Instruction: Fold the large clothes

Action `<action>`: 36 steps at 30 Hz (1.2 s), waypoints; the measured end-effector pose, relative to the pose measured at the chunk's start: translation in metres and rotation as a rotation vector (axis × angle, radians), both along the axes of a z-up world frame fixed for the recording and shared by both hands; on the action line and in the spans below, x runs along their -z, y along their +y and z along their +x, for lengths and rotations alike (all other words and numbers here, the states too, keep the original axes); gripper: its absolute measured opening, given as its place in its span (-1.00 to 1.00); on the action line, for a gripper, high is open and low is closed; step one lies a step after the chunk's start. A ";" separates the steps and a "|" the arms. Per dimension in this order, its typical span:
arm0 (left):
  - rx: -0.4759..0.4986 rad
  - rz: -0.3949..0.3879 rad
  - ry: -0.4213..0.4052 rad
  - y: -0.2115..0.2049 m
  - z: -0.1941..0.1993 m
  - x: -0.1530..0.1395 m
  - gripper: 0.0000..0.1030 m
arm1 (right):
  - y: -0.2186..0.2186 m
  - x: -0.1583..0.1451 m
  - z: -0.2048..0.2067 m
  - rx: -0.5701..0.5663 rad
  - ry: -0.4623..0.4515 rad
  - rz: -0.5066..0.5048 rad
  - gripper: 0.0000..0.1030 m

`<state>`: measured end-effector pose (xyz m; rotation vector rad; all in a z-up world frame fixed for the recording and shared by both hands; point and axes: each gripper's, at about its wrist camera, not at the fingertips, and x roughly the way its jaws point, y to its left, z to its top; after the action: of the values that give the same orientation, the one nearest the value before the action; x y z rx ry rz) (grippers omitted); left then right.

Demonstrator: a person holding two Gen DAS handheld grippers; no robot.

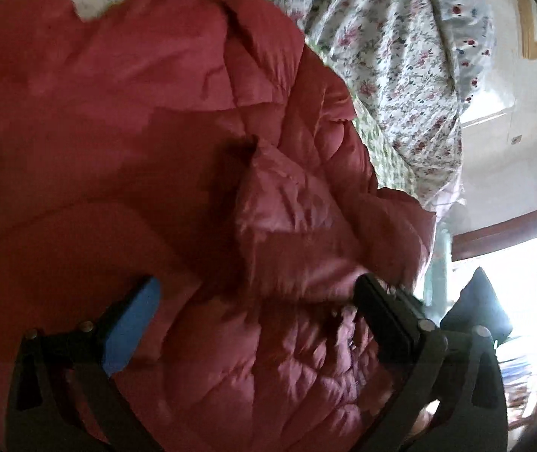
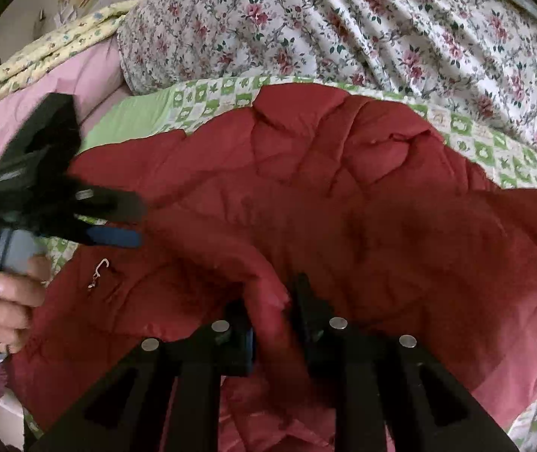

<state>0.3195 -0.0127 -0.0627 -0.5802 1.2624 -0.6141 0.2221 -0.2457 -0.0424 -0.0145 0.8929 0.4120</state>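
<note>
A large red quilted jacket (image 2: 343, 196) lies spread on a bed and fills most of the left wrist view (image 1: 117, 132). My right gripper (image 2: 270, 324) is shut on a raised fold of the jacket near its front edge. My left gripper (image 1: 257, 297) is open just above the crumpled red fabric, with nothing between its jaws. It also shows in the right wrist view (image 2: 132, 218), at the jacket's left edge, held by a hand (image 2: 4, 301). A small metal zipper pull (image 2: 98, 273) lies on the jacket below it.
A green and white checked sheet (image 2: 208, 98) covers the bed under the jacket. A bulky floral duvet (image 2: 362, 26) lies heaped behind it. A folded yellow blanket (image 2: 42, 52) and pink bedding (image 2: 80, 79) lie at the far left. A bright doorway (image 1: 524, 275) is at the right.
</note>
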 end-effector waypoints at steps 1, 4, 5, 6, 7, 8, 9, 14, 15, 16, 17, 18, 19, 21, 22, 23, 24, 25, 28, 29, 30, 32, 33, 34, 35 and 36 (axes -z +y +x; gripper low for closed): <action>0.016 -0.018 0.006 -0.006 0.005 0.003 0.65 | 0.000 0.001 -0.001 -0.003 0.002 0.003 -0.59; 0.033 -0.018 0.015 -0.018 0.014 0.009 0.01 | 0.000 0.001 -0.001 -0.006 0.003 0.003 -0.58; 0.035 -0.009 0.012 -0.019 0.015 0.009 -0.15 | -0.001 0.002 -0.001 -0.003 0.004 -0.004 -0.58; 0.036 0.000 0.006 -0.021 0.016 0.009 -0.24 | 0.001 0.002 0.000 0.002 0.004 -0.013 -0.58; 0.040 0.004 -0.007 -0.022 0.016 0.007 -0.44 | 0.000 0.002 0.001 0.005 0.007 -0.018 -0.56; 0.042 0.007 -0.017 -0.023 0.017 0.006 -0.57 | -0.001 0.002 0.001 0.007 0.010 -0.016 -0.54; 0.044 0.002 -0.032 -0.022 0.016 0.003 -0.59 | -0.002 0.003 0.001 0.007 0.016 -0.006 -0.49; 0.025 0.061 -0.119 -0.010 0.009 -0.015 -0.70 | -0.006 -0.001 -0.005 -0.008 0.028 0.059 0.03; 0.017 0.084 -0.143 -0.005 0.007 -0.020 -0.70 | -0.007 -0.003 -0.008 -0.007 0.020 0.064 0.04; 0.004 0.116 -0.175 0.002 0.004 -0.026 -0.70 | -0.008 -0.005 -0.011 -0.006 0.015 0.066 0.05; -0.008 0.148 -0.204 0.008 0.002 -0.030 -0.70 | -0.011 -0.008 -0.013 0.002 0.006 0.066 0.07; -0.020 0.180 -0.228 0.015 0.000 -0.034 -0.70 | -0.014 -0.011 -0.015 0.013 -0.003 0.066 0.10; -0.034 0.220 -0.262 0.023 -0.002 -0.038 -0.70 | -0.018 -0.013 -0.016 0.028 -0.012 0.065 0.10; -0.054 0.274 -0.309 0.033 -0.004 -0.043 -0.70 | -0.030 -0.016 -0.016 0.068 -0.030 0.070 0.10; -0.061 0.295 -0.331 0.040 -0.005 -0.044 -0.70 | -0.039 -0.017 -0.014 0.099 -0.034 0.077 0.10; -0.062 0.307 -0.348 0.044 -0.006 -0.043 -0.70 | -0.046 -0.018 -0.012 0.126 -0.036 0.083 0.10; -0.061 0.316 -0.361 0.047 -0.007 -0.042 -0.70 | -0.055 -0.019 -0.009 0.160 -0.038 0.091 0.10; -0.061 0.343 -0.391 0.048 -0.008 -0.041 -0.70 | -0.063 -0.018 -0.006 0.185 -0.039 0.097 0.10; -0.049 0.424 -0.441 0.040 -0.007 -0.034 -0.69 | -0.080 -0.013 0.003 0.252 -0.042 0.091 0.10; -0.048 0.447 -0.448 0.038 -0.008 -0.034 -0.67 | -0.085 -0.010 0.006 0.268 -0.033 0.088 0.10; -0.044 0.481 -0.442 0.037 -0.008 -0.028 -0.65 | -0.089 -0.002 0.012 0.285 -0.008 0.085 0.10; -0.050 0.517 -0.413 0.037 -0.005 -0.021 -0.48 | -0.096 0.011 0.018 0.308 0.032 0.081 0.10; -0.060 0.513 -0.408 0.040 -0.007 -0.021 -0.42 | -0.098 0.020 0.020 0.310 0.058 0.072 0.10; -0.084 0.496 -0.402 0.046 -0.008 -0.023 -0.36 | -0.099 0.027 0.022 0.311 0.071 0.062 0.10; -0.105 0.484 -0.404 0.052 -0.012 -0.026 -0.32 | -0.099 0.031 0.021 0.311 0.075 0.058 0.10; -0.134 0.472 -0.415 0.058 -0.015 -0.032 -0.32 | -0.099 0.034 0.022 0.312 0.075 0.058 0.11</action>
<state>0.3043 0.0450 -0.0307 -0.1294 0.9209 -0.2853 0.2436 -0.3451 -0.0764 0.1920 0.9392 0.1477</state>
